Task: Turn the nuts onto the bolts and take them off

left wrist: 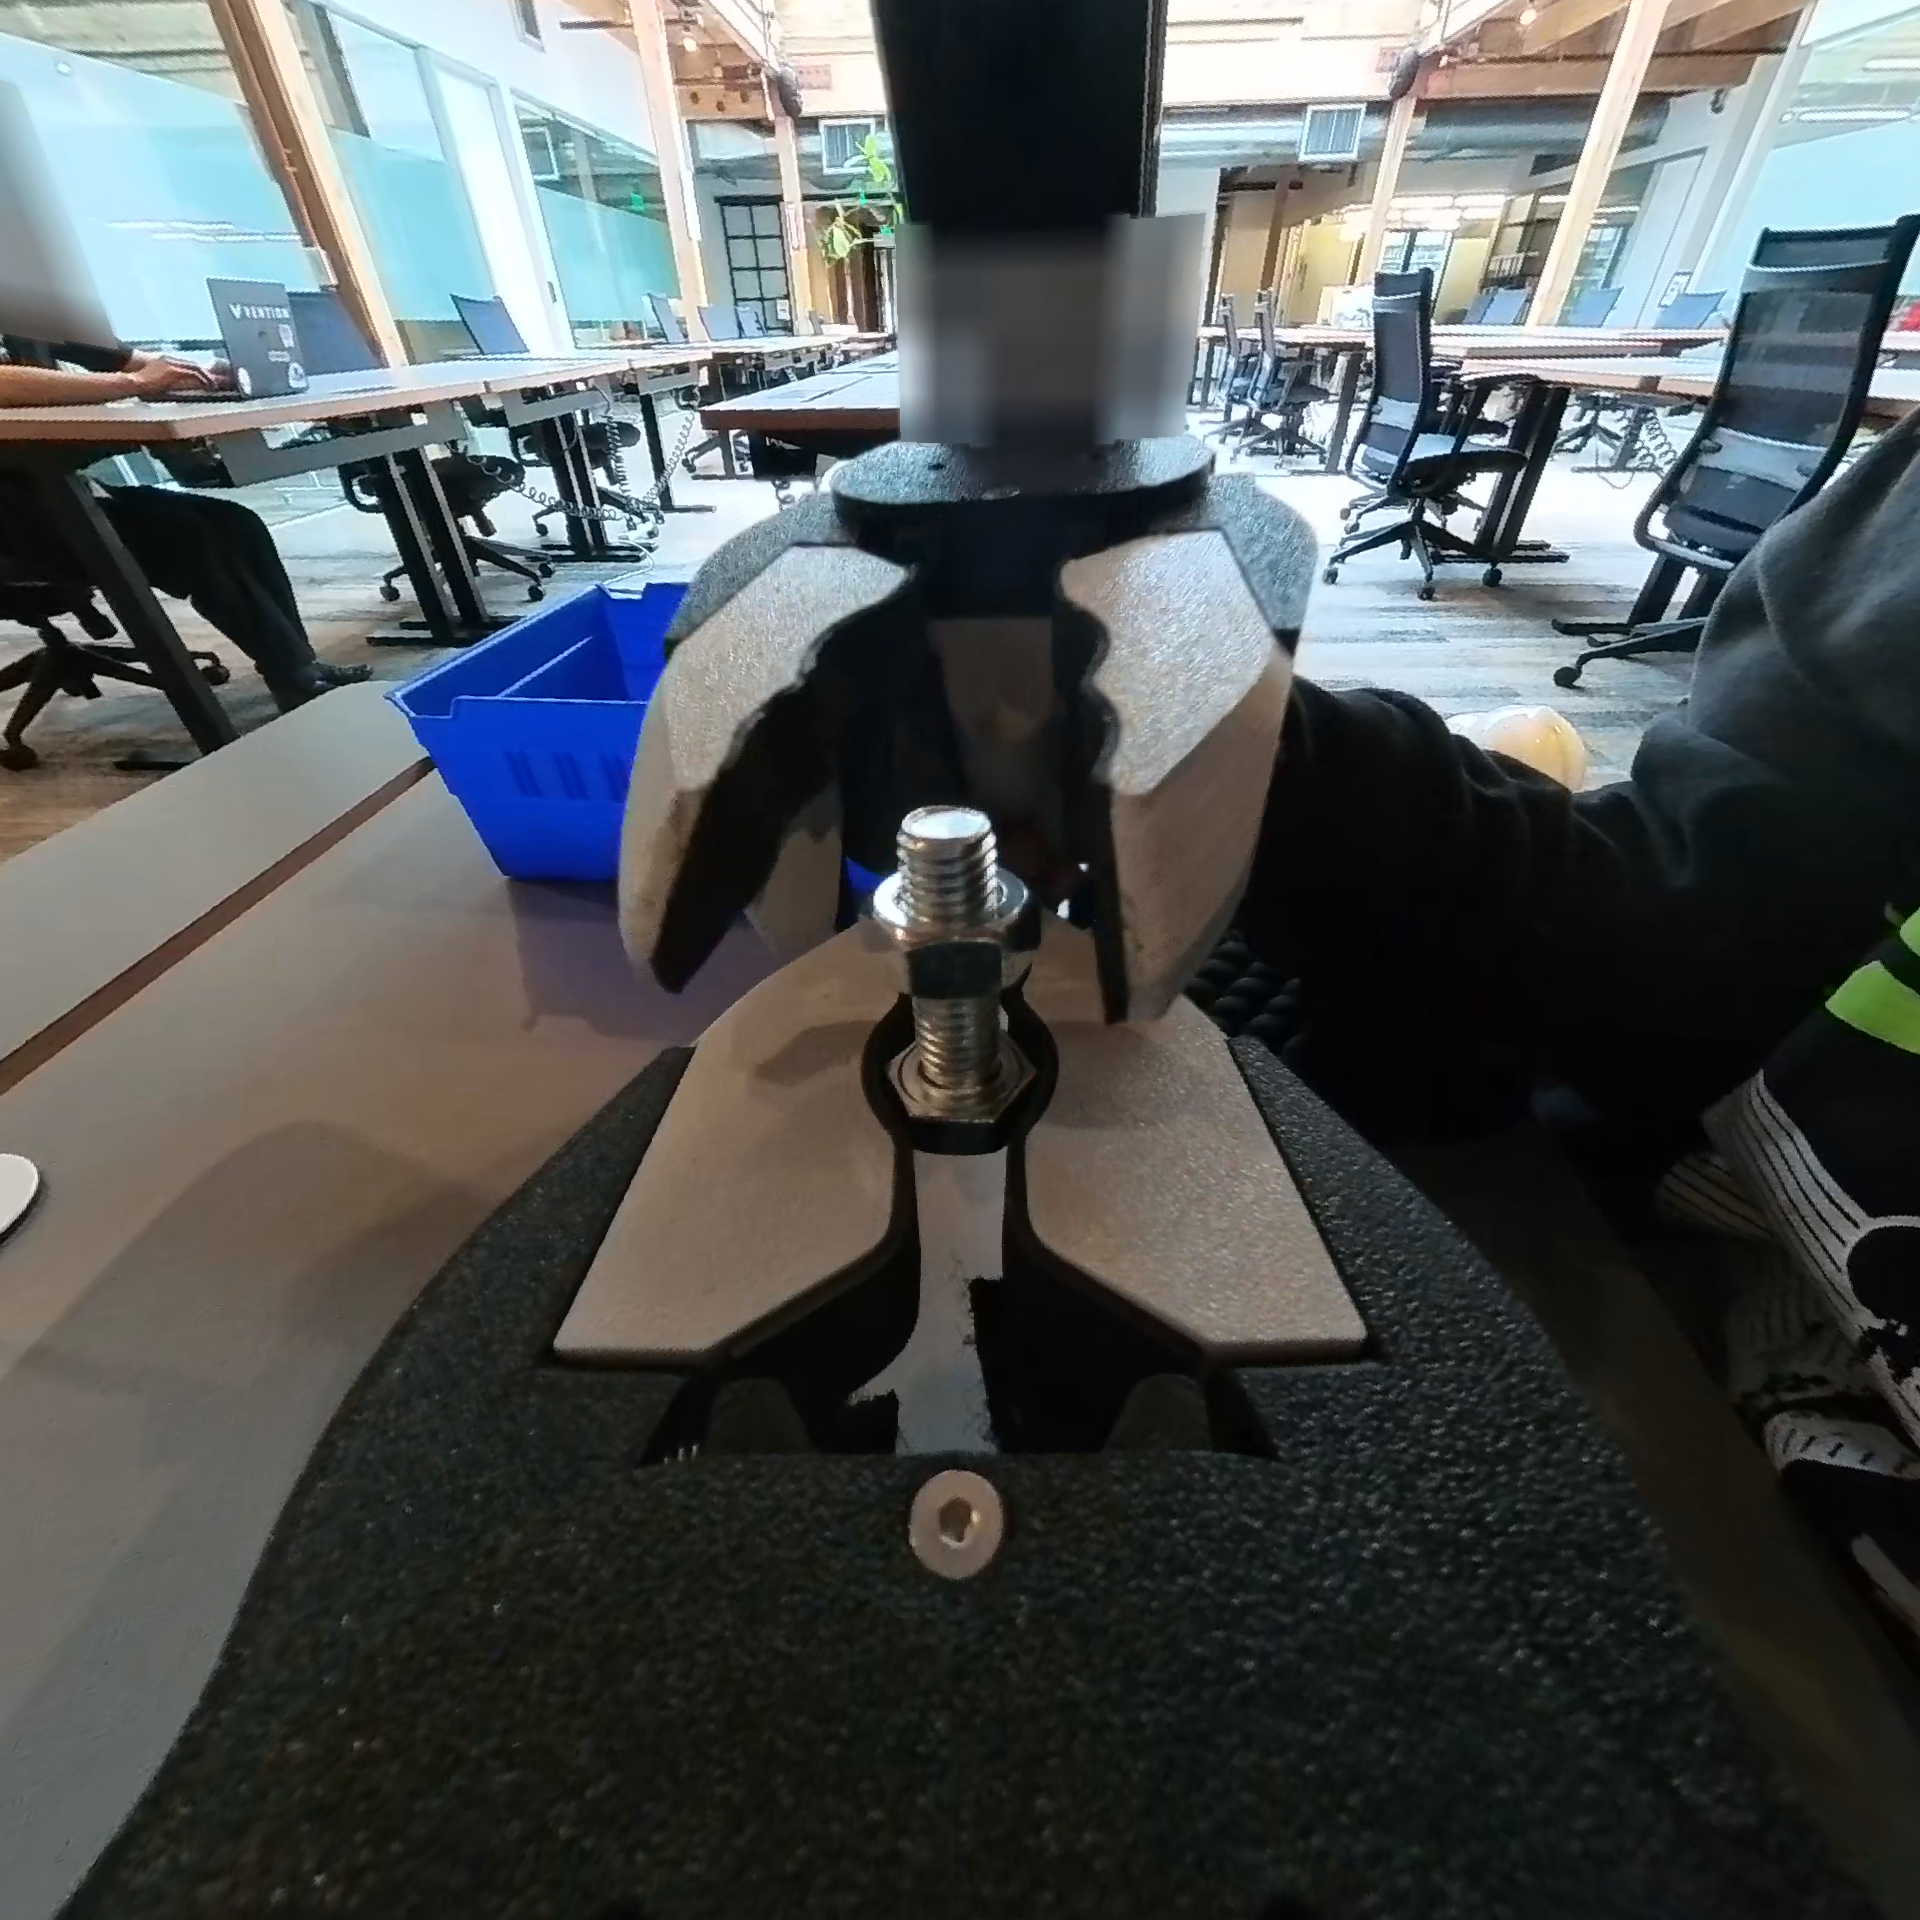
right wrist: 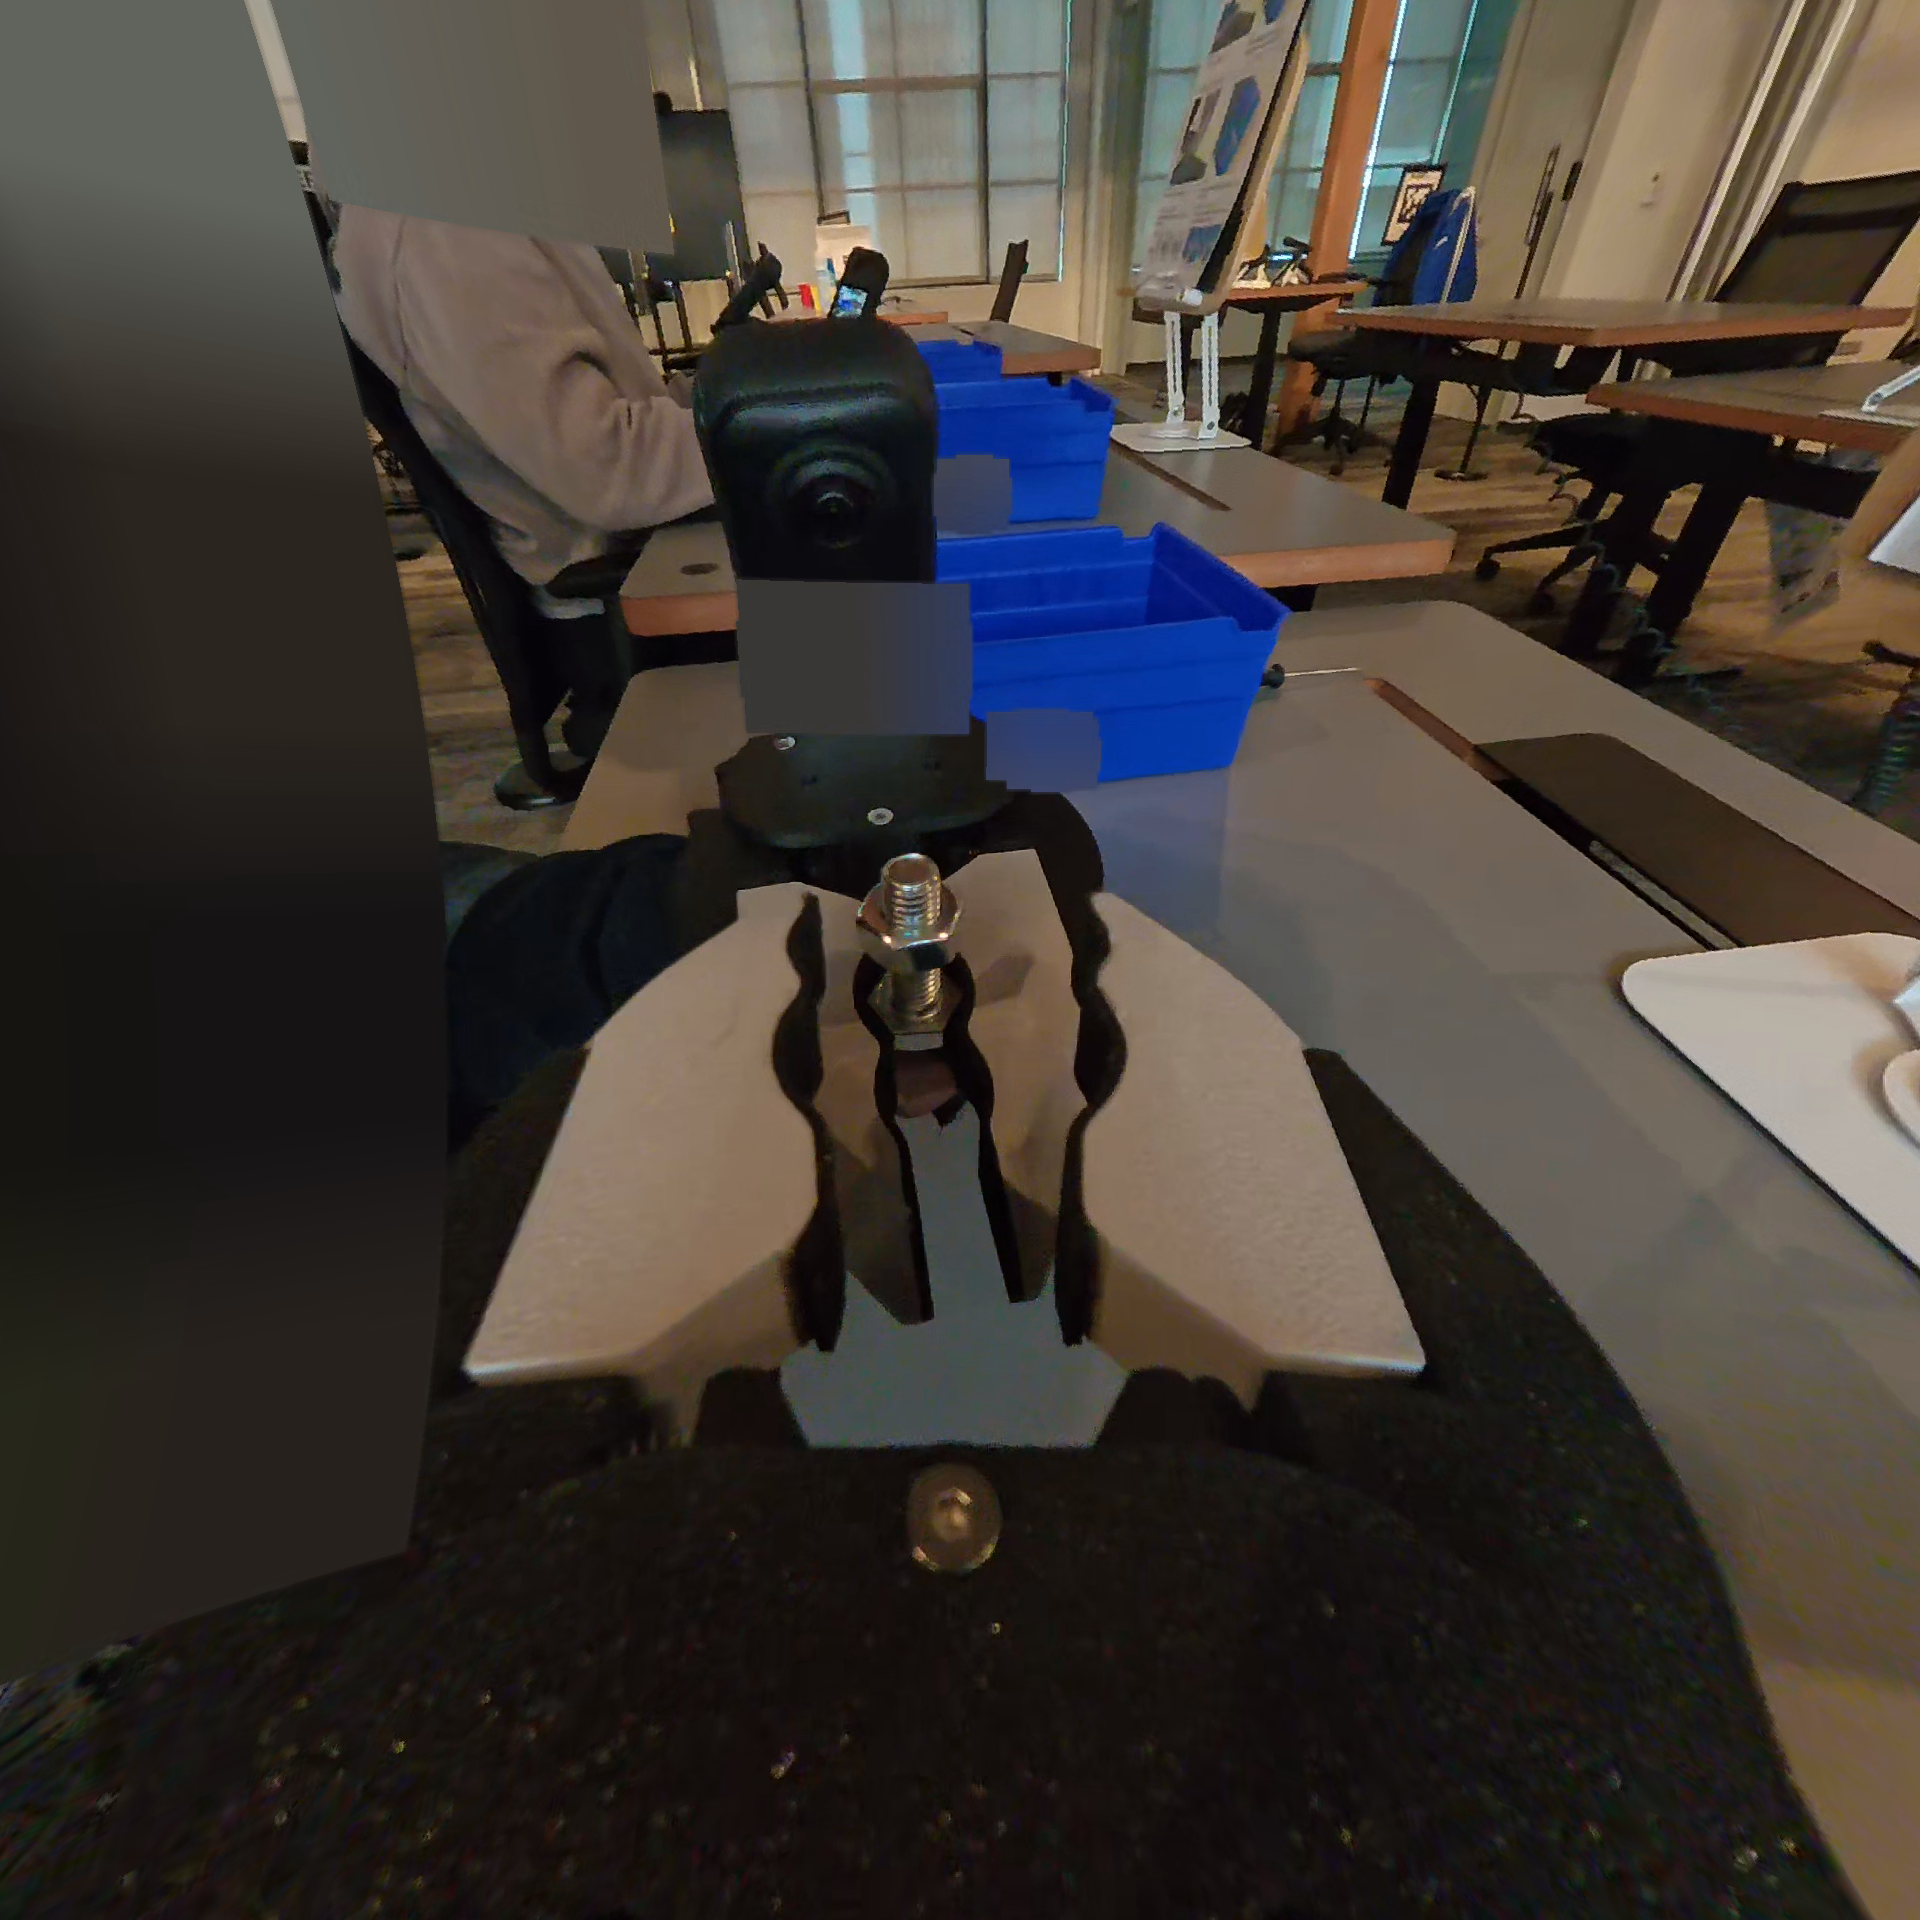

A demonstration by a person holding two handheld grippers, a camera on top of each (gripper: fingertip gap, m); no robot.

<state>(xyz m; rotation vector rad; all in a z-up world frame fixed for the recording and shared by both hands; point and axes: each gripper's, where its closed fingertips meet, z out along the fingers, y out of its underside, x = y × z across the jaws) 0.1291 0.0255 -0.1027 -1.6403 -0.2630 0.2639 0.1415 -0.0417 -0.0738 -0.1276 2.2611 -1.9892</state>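
A steel bolt (left wrist: 940, 844) stands upright, with a hex nut (left wrist: 956, 940) threaded partway down it. My left gripper (left wrist: 958, 992) is shut on the bolt at the hex piece at its base (left wrist: 961, 1099). My right gripper (left wrist: 904, 977) comes in from the far side, tilted down. It is open, with one finger (left wrist: 675, 831) left of the nut and the other right of it, neither touching. In the right wrist view the right gripper (right wrist: 920, 899) straddles the nut (right wrist: 906, 932) and bolt (right wrist: 912, 878). The left gripper's camera body (right wrist: 821, 457) faces me behind them.
A blue bin (left wrist: 540, 748) stands on the grey table (left wrist: 260, 1039) behind the bolt; it also shows in the right wrist view (right wrist: 1122, 665). A white mat (right wrist: 1766, 1060) and black pad (right wrist: 1662, 821) lie right. A dark sleeve (left wrist: 1455, 883) reaches in. People sit at nearby desks. Across from one pair of fingers to the other is roughly 7 cm.
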